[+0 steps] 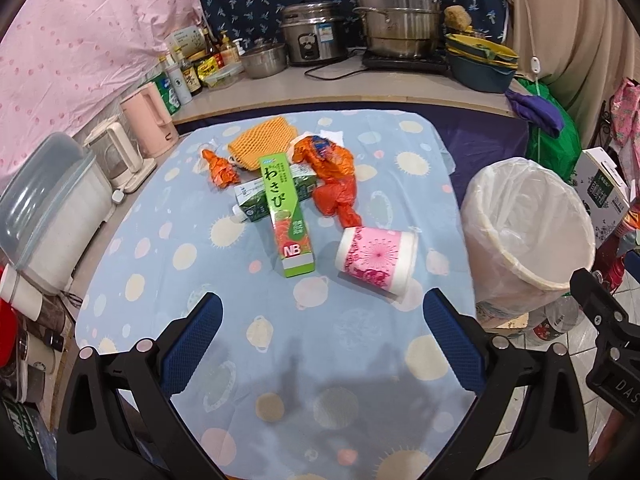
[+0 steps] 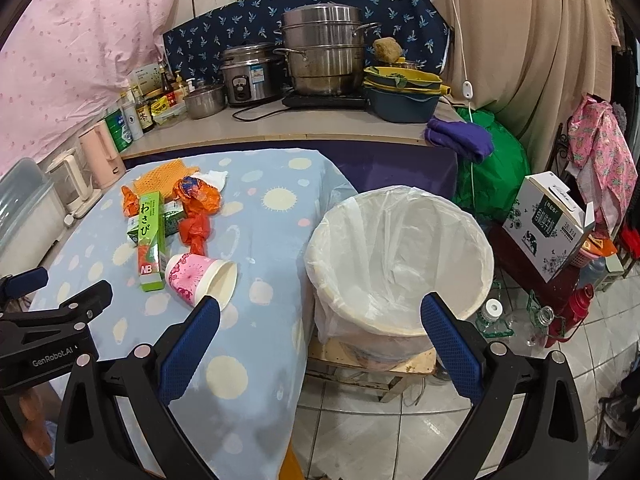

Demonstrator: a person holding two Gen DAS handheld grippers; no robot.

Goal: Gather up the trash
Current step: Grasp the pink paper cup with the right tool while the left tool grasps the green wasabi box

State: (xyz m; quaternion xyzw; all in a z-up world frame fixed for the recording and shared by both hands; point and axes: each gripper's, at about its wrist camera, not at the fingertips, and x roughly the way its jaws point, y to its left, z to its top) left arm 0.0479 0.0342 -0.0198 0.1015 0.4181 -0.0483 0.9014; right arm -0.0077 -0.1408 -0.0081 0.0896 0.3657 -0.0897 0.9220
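Trash lies on the blue dotted tablecloth: a pink paper cup on its side, a green wasabi box over a green carton, orange plastic wrappers, a small orange wrapper, an orange foam net and a white tissue. A white lined bin stands right of the table. My left gripper is open and empty, short of the cup. My right gripper is open and empty, between the table edge and the bin; the cup lies by its left finger.
Kettles and a lidded tub line the left. The counter behind holds pots, a rice cooker, bottles and basins. A green bag, a milk box and bottles surround the bin on the tiled floor.
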